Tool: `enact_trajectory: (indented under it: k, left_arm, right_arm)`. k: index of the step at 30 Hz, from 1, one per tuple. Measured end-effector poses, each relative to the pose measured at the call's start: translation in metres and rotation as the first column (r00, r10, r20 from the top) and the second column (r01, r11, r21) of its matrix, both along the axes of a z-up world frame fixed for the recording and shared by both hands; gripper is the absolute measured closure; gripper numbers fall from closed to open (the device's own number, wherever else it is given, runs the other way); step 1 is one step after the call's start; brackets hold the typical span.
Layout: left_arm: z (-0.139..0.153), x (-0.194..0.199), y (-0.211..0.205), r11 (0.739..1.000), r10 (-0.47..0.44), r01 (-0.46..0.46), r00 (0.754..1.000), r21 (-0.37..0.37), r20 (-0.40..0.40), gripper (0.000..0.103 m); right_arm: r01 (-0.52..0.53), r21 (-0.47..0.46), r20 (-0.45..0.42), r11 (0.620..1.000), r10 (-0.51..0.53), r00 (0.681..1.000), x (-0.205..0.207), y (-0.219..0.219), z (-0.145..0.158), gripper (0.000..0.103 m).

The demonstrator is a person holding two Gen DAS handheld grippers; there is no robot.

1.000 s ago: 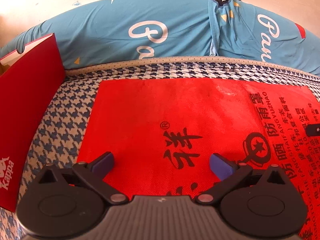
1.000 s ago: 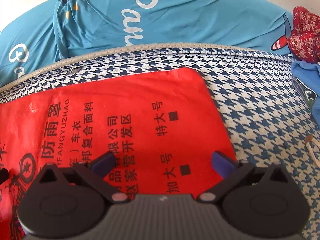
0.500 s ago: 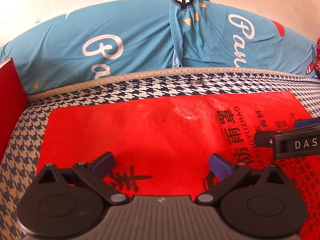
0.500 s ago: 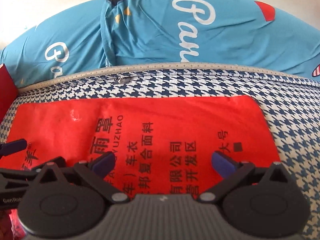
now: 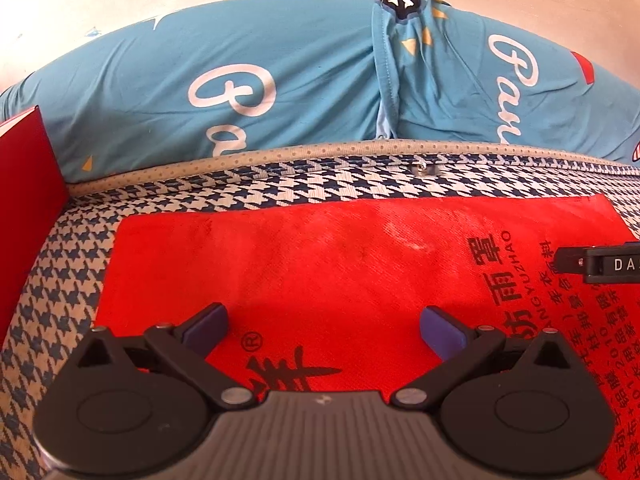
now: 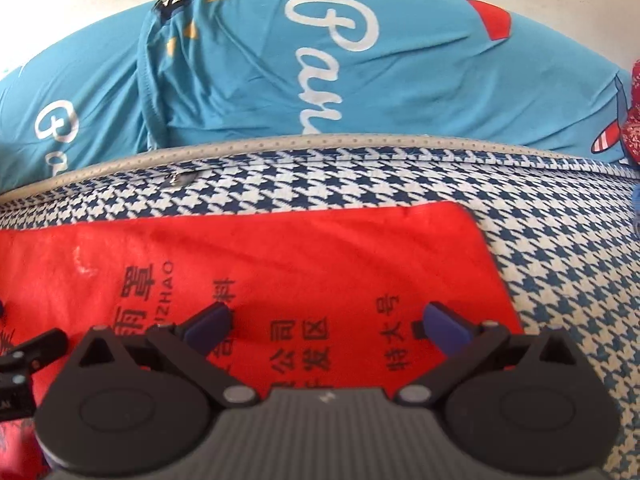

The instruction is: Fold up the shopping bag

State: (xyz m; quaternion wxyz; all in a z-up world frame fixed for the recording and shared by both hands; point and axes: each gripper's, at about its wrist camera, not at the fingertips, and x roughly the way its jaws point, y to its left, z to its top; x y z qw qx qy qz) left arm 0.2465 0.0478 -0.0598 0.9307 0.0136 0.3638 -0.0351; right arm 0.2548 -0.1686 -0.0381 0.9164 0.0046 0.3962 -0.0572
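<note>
Both tools have swung inward over the last second and now hover side by side above the red shopping bag [image 5: 320, 264], which lies flat on the houndstooth bed [image 6: 560, 280] near its far edge. The left tool [image 5: 323, 326] and right tool [image 6: 326, 320] gape wide, gripping nothing. Whether a fold is coming or done is unsettled.

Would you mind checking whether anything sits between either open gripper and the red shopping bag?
Nothing visible does. The red shopping bag lies flat on the houndstooth cover, bare under the open left gripper and open right gripper.
</note>
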Motion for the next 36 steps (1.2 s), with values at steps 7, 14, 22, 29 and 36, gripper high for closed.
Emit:
enact_trajectory:
  k: [7, 14, 22, 29, 36]
  left_arm:
    - [-0.002, 0.007, 0.017, 0.999, 0.035, -0.035, 0.999, -0.006, 0.016, 0.0]
    - [-0.003, 0.012, 0.024, 0.999, 0.037, -0.038, 0.999, 0.004, 0.031, 0.0]
    - [0.001, 0.022, 0.033, 0.996, 0.094, -0.093, 0.995, -0.015, 0.023, 0.0]
    - [0.005, 0.031, 0.014, 0.995, 0.061, -0.058, 0.998, -0.083, 0.027, 0.0]
    - [0.005, 0.045, 0.005, 0.991, 0.06, -0.055, 0.997, -0.119, 0.045, 0.0]
  right_arm:
    - [0.042, -0.003, 0.03, 0.999, -0.042, 0.999, -0.001, -0.015, 0.001, 0.0]
    - [0.045, -0.009, 0.046, 0.999, -0.045, 0.998, 0.019, -0.019, -0.007, 0.0]
    - [0.055, 0.008, 0.043, 0.998, -0.055, 0.998, 0.025, -0.018, -0.002, 0.0]
    - [-0.086, 0.018, 0.069, 0.996, 0.085, 0.994, 0.03, 0.02, 0.006, 0.0]
    - [-0.108, 0.018, 0.044, 0.994, 0.107, 0.993, 0.032, 0.039, -0.006, 0.0]
